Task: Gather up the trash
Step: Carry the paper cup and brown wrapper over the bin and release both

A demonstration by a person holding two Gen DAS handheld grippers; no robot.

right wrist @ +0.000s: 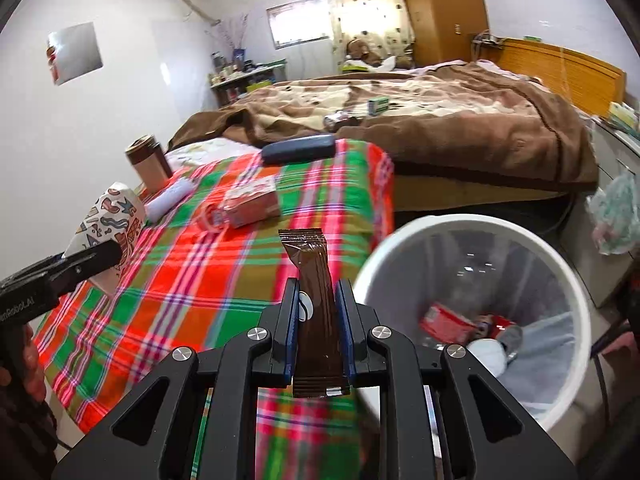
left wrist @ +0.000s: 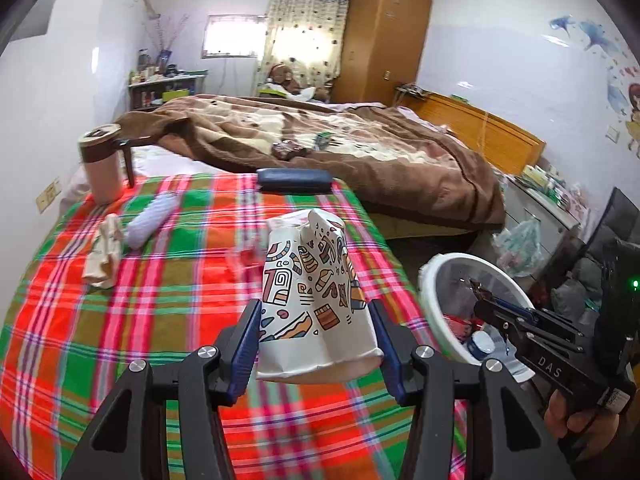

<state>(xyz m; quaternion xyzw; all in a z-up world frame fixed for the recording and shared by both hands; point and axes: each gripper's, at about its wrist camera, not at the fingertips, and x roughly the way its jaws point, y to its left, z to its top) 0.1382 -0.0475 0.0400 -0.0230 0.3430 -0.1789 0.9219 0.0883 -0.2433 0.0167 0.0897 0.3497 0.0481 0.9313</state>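
My left gripper [left wrist: 314,322] is shut on a crushed white paper cup [left wrist: 316,300] with coloured doodles, held above the plaid tablecloth [left wrist: 160,300]. The cup also shows at the left of the right wrist view [right wrist: 116,216]. My right gripper [right wrist: 318,300] is shut on a brown snack wrapper [right wrist: 316,308], held upright beside the rim of the white trash bin [right wrist: 472,224]. The bin [left wrist: 430,292] stands right of the table and holds red packaging [right wrist: 448,322] and other rubbish. My right gripper also shows over the bin in the left wrist view [left wrist: 476,288].
On the table lie a crumpled beige wrapper [left wrist: 104,256], a white ribbed roll [left wrist: 150,220], a small carton [right wrist: 250,202], a pink-brown tumbler [left wrist: 102,164] and a dark blue case [left wrist: 294,180]. A bed with a brown blanket [left wrist: 360,148] stands behind. A plastic bag [right wrist: 616,216] lies on the floor.
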